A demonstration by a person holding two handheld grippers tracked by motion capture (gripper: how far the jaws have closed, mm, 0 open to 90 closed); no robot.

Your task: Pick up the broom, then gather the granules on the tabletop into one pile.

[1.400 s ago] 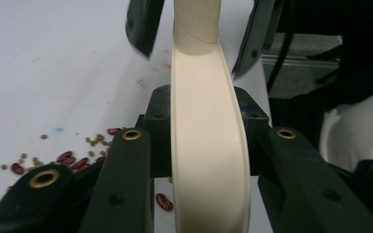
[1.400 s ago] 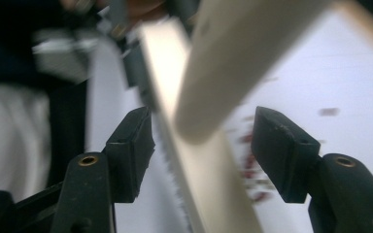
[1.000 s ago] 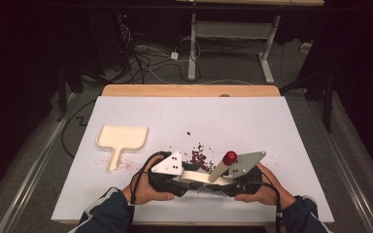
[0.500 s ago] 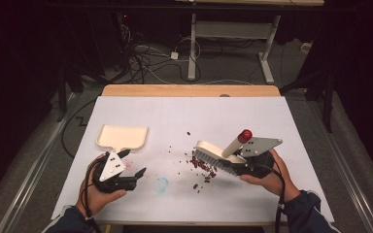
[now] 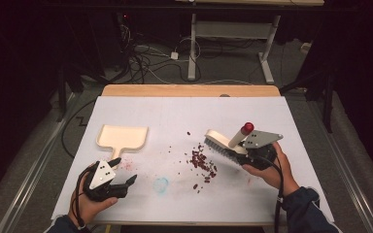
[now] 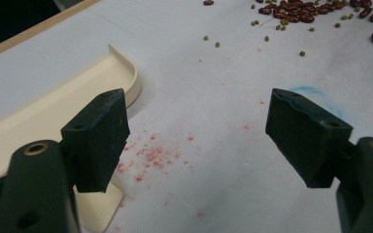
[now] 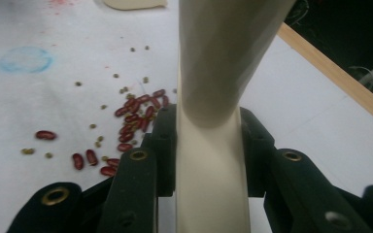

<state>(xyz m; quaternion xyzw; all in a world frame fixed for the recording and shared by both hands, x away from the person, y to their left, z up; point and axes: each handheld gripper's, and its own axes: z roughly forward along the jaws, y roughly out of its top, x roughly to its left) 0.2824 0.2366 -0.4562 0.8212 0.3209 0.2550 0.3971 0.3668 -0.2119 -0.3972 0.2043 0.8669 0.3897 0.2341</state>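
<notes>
Item: hand brush (image 5: 223, 144), cream body with red-capped handle. We find it pinched by the right tongs (image 5: 252, 151) at the handle (image 7: 213, 160), both jaws pressed against it, bristle head slanting out toward 10 o'clock from the tongs and hanging over the white worktop (image 5: 184, 116).

Item: scattered red beans (image 5: 203, 164) with small green ones (image 7: 121, 90). They lie at 8 o'clock from the brush head, near it.

Item: cream dustpan (image 5: 122, 137). It lies flat at 12 o'clock from the left tongs (image 5: 125, 171), its handle (image 6: 97, 208) just beside the left jaw.

Item: left tongs. Their jaws have just been opening and now stand spread, nothing between them, above a pink-stained patch (image 6: 148, 155) of worktop.
</notes>
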